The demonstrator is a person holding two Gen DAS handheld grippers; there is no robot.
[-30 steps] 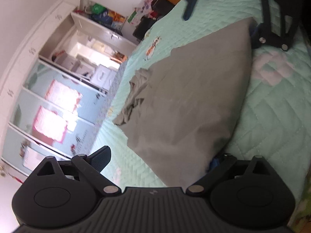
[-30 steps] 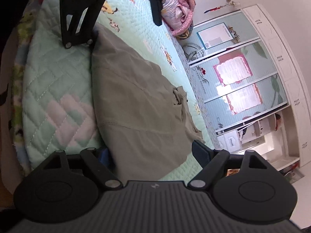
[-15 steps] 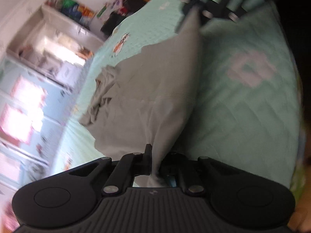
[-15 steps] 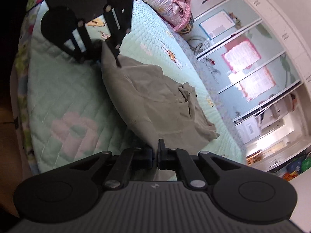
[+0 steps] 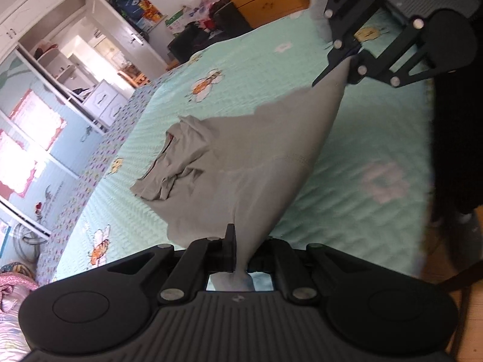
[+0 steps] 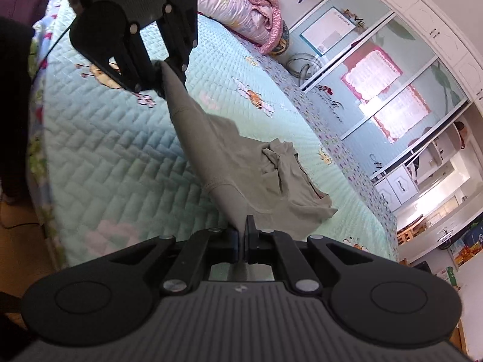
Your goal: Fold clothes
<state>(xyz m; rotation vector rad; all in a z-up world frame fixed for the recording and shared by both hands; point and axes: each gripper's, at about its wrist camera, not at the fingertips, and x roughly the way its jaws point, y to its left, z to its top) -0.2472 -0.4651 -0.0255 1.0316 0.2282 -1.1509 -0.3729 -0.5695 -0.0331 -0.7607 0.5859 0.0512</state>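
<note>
I am holding a grey garment (image 5: 241, 163) by one edge, raised off the bed (image 5: 347, 181). My left gripper (image 5: 241, 256) has its fingers clenched on one corner, cloth bunched between them. My right gripper (image 6: 243, 241) is likewise clenched on the other corner. The edge runs taut from one set of fingers to the other; I judge this lifts it so it can be carried over as a fold. Beyond the fingers, the rest of the garment lies on the bed, its far end crumpled. The left view shows the right gripper (image 5: 350, 60) pinching its corner, and a wooden cabinet (image 5: 265, 3) behind. The right view instead shows the left gripper (image 6: 163, 66) and rolled bedding (image 6: 241, 6).
</note>
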